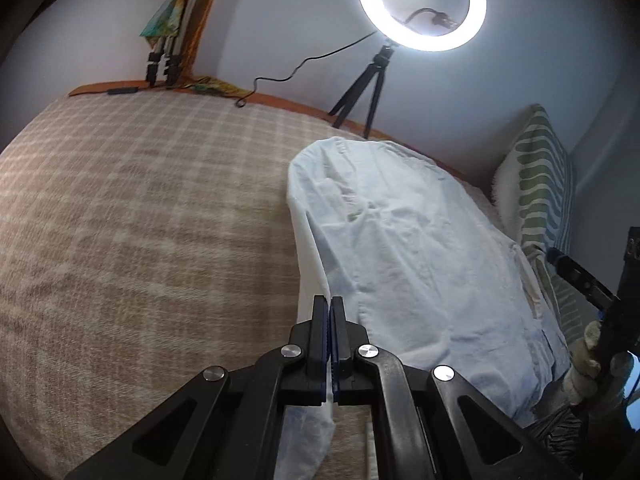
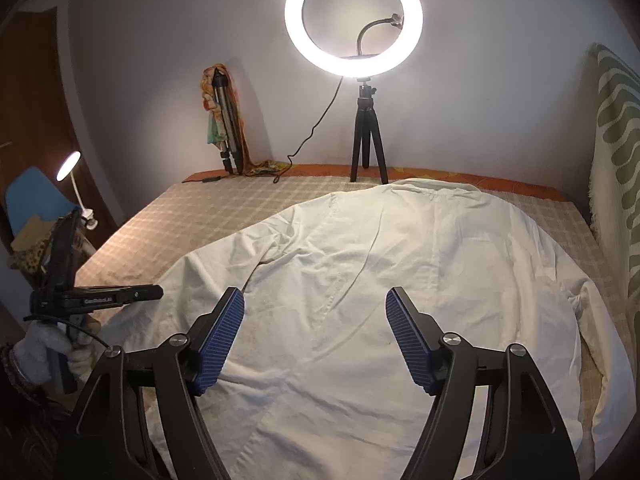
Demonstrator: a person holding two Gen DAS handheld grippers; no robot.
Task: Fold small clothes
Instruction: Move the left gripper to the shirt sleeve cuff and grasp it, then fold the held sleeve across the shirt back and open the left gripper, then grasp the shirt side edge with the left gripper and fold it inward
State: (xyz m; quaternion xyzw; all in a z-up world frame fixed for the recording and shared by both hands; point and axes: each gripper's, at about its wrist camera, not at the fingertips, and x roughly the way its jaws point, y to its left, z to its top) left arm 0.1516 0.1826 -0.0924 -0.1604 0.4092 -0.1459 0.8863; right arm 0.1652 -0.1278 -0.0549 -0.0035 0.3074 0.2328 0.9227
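White shirt point(image 2: 360, 280) spread on bed point(image 1: 140, 220), collar toward far edge by ring light point(image 2: 353, 18), body reaching near edge. Left gripper point(image 1: 330, 312) fingers pressed together on shirt's left hem edge; fabric hangs below them. Right gripper point(image 2: 314, 300) fingers wide apart, empty, hovering over shirt middle. Judgement: side fold in hand. Advice: carry pinched edge across toward centre seam, keep it low and taut; right gripper pins middle to stop sliding.
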